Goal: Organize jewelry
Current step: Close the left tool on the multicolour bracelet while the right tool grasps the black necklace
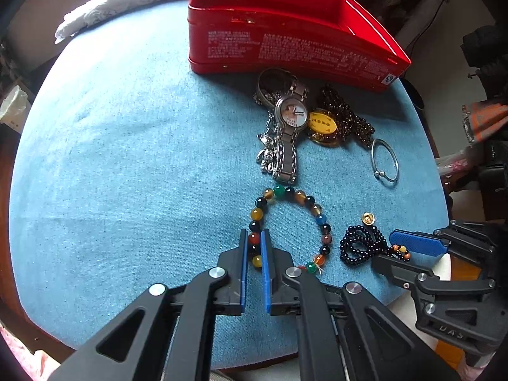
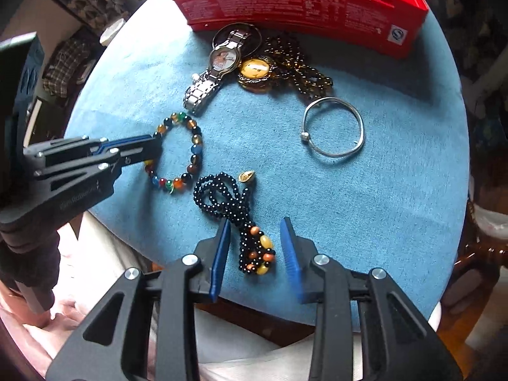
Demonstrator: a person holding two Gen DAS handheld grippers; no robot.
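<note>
A coloured bead bracelet lies on the blue cloth. My left gripper is shut on the bracelet's left side, beads between its blue pads. A black bead string with an orange and yellow bead tassel lies to the right. My right gripper is open, its jaws on either side of the tassel. An open red tin stands at the back.
A silver watch, a silver chain, a yellow pendant on dark brown beads and a silver bangle lie in front of the tin. A white cloth lies at the back left.
</note>
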